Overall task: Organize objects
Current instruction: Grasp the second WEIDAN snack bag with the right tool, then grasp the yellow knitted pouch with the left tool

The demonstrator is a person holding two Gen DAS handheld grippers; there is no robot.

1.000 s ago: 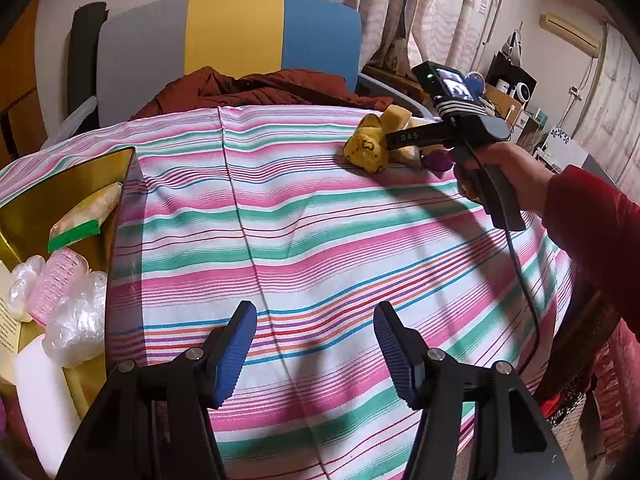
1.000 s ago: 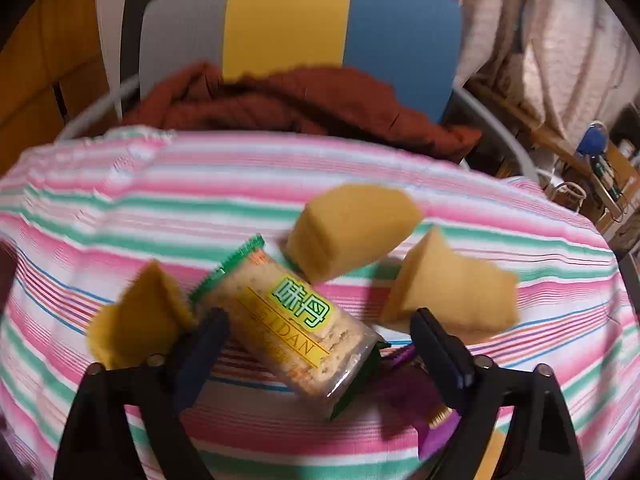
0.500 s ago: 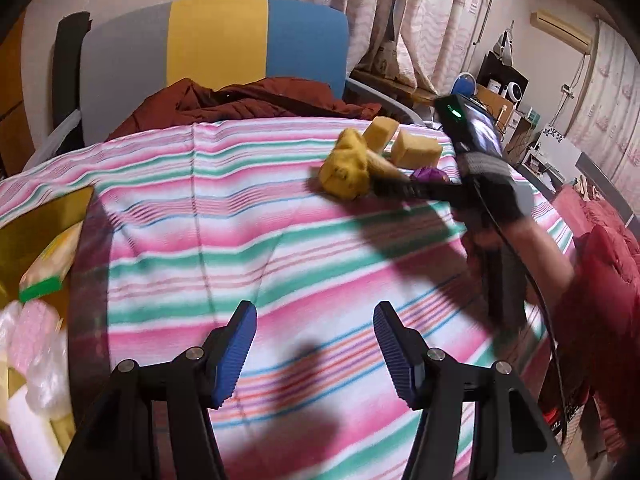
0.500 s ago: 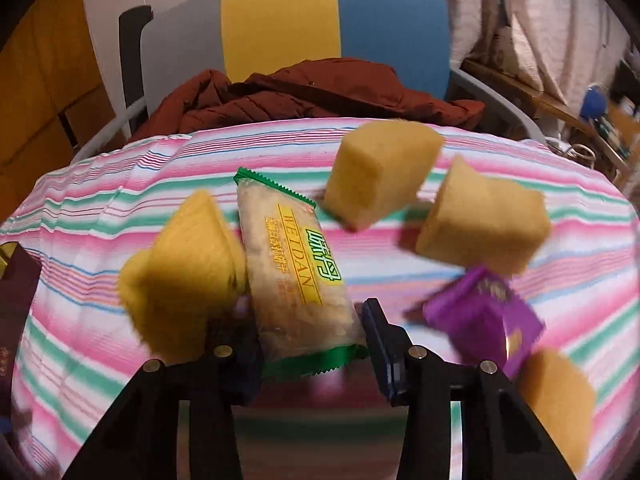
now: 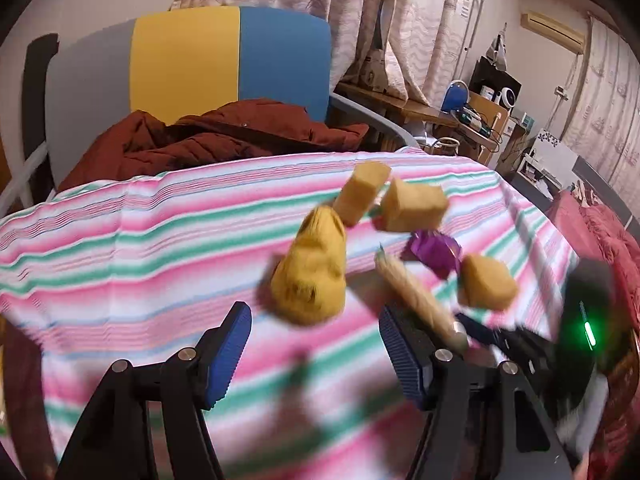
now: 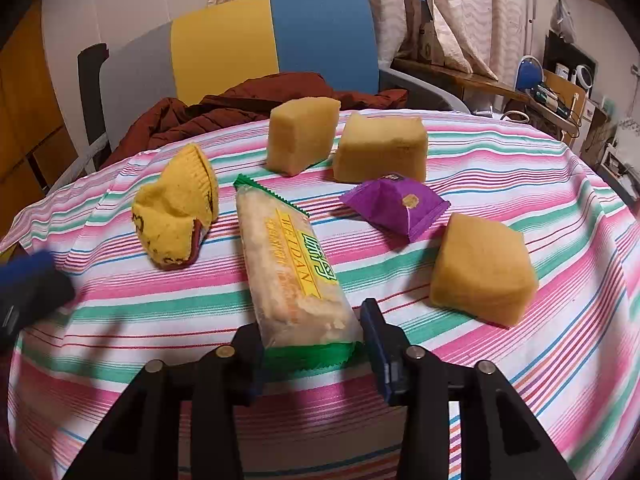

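Observation:
My right gripper [image 6: 310, 346] is shut on the near end of a long cracker packet [image 6: 292, 264] with green ends, which points away over the striped cloth. The packet also shows in the left wrist view [image 5: 416, 300], held by the right gripper. My left gripper [image 5: 314, 352] is open and empty, just in front of a yellow knitted sock [image 5: 310, 274]. The sock [image 6: 176, 220] lies left of the packet. Three yellow sponge blocks [image 6: 300, 140] [image 6: 380, 148] [image 6: 482, 272] and a purple sachet [image 6: 396, 206] lie around it.
The table has a pink, green and white striped cloth [image 6: 500, 152]. Behind it stands a chair [image 6: 272, 44] with grey, yellow and blue panels and a dark red jacket [image 6: 248, 100] on its seat. Shelves and clutter [image 5: 480, 112] stand at the right.
My left gripper has moved right and forward, up to the yellow sock. My right gripper has closed on the cracker packet and lifted its near end, pulling back slightly.

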